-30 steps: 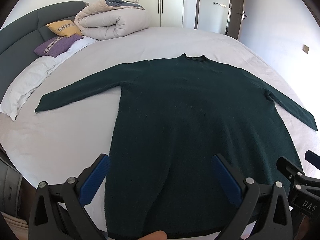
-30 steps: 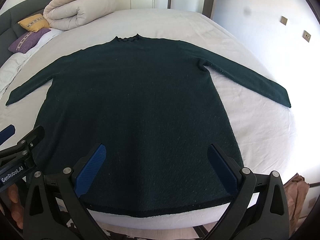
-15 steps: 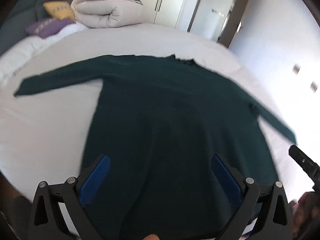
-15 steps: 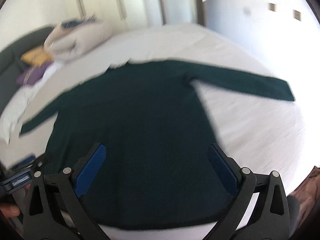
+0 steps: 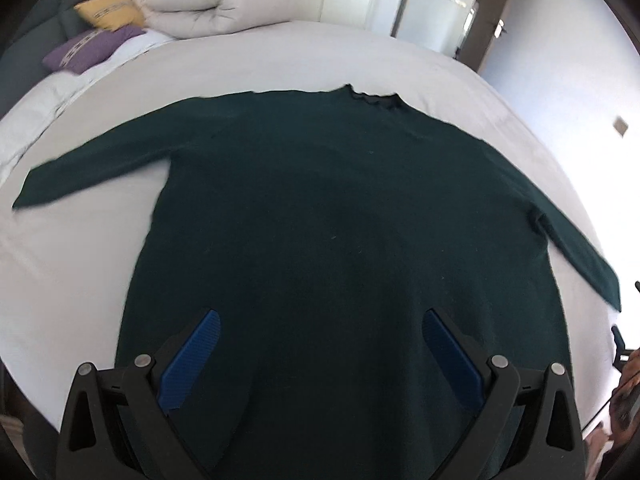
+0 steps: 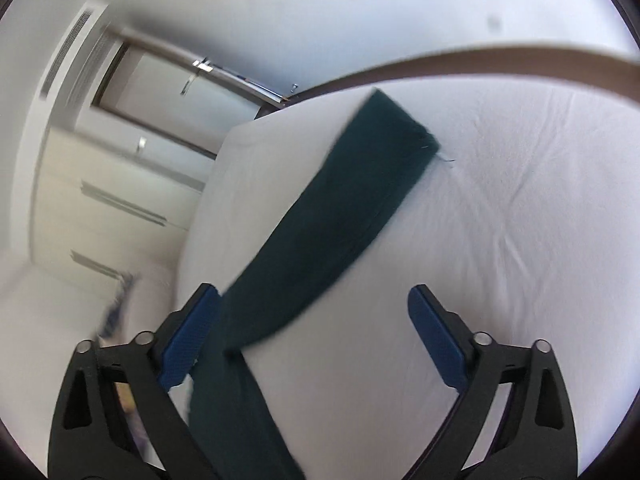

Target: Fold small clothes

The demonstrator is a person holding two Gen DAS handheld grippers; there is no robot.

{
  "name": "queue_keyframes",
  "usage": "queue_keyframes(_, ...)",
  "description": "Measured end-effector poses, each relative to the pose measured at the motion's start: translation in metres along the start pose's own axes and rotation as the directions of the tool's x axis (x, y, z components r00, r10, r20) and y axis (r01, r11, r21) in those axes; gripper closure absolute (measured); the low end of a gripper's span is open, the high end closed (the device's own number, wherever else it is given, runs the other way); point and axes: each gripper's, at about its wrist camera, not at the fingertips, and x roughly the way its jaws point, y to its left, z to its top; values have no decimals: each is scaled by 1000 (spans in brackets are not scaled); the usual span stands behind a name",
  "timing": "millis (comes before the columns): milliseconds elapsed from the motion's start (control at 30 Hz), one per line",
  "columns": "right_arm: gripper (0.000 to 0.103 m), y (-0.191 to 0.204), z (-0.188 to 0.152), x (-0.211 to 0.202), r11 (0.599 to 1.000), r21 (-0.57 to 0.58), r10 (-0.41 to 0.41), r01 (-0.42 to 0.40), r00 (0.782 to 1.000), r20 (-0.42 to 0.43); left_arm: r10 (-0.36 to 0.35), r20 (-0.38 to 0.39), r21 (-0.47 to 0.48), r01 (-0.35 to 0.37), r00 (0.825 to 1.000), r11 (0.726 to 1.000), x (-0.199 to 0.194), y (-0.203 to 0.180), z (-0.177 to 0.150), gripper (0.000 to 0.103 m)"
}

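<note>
Sweater [image 5: 340,220], one, flat on bed [image 5: 248,64]; two claws [image 5: 320,354] [image 6: 314,322], both agape, empty.

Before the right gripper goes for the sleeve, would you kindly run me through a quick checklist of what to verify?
1. Dark green knit sweater lies spread flat on the white bed sheet: ok.
2. Right sleeve lies straight, its cuff in the right wrist view: ok.
3. Right gripper has open jaws; they have just been closing a little, and the sleeve runs beside the left blue pad with no pinch: ok.
4. Sleeve centred between the pads: not ok, it sits off toward the left one.
5. Left gripper open above the sweater's body, holding nothing: ok.
6. Right pad's height over the sheet: cannot tell, the picture is blurred.
</note>
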Motion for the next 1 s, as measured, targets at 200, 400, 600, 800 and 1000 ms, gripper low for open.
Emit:
queue_keyframes(200,39,-22,33,37,992,120,41,-42,999,12,-156,-4,-4,156,988,988,16,-18,24,9)
queue_keyframes(400,39,-23,42,63,978,196,54,-65,997,60,-258,-19,-8,258,966,966,30,-31,44,13)
queue_keyframes(600,77,-14,70,82,986,165,3,-12,998,56,-313,-46,6,314,949,950,48,-38,57,25)
queue_keyframes(800,95,74,38,125,973,-200,-117,114,993,-4,-413,-56,-16,413,909,911,60,-47,88,37)
queue_keyframes(1000,96,232,-74,176,645,-761,-155,65,987,-47,-557,-42,-79,553,829,829,67,-54,129,35)
